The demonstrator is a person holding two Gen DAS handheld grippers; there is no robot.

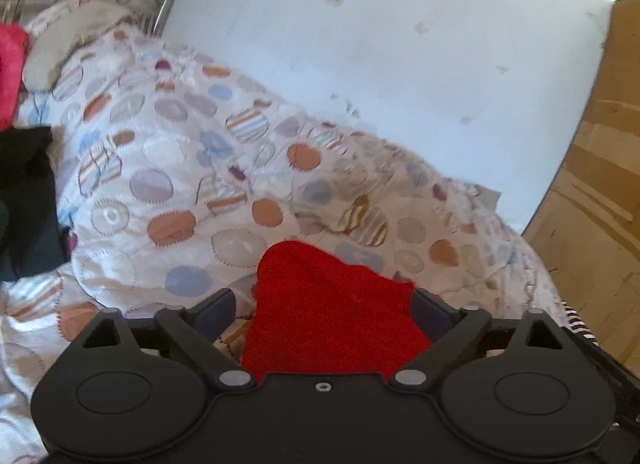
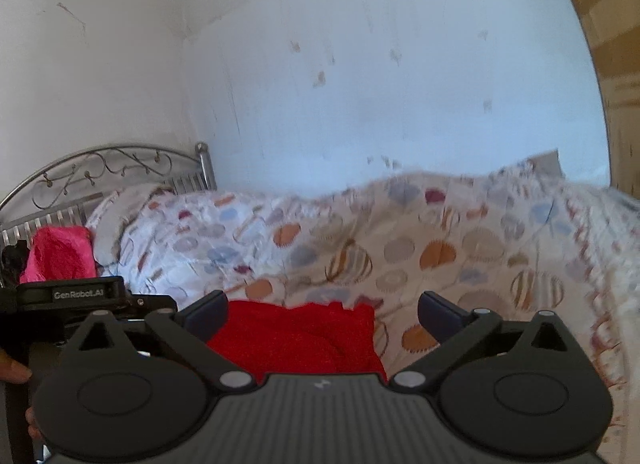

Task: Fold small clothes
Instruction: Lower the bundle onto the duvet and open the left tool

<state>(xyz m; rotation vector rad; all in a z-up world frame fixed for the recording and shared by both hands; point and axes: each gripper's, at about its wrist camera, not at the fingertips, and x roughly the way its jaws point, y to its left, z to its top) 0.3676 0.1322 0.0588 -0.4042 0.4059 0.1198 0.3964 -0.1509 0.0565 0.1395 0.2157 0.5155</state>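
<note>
Left hand-held gripper jaws wide apart, red cloth loose btwn them; right hand-held gripper also spread, nothing clamped. Cloth lies on bed quilt. Risk: fold springs open w/o pressing; fingers snag fabric pulling away.

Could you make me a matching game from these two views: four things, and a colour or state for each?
Things:
1. small garment between the gripper fingers
2. cloth by the headboard
3. headboard
4. right gripper

Colour or state:
A. silver metal scrollwork
B. jaws wide open
C. red
D. bright pink

Pairs: 1-C, 2-D, 3-A, 4-B
</note>
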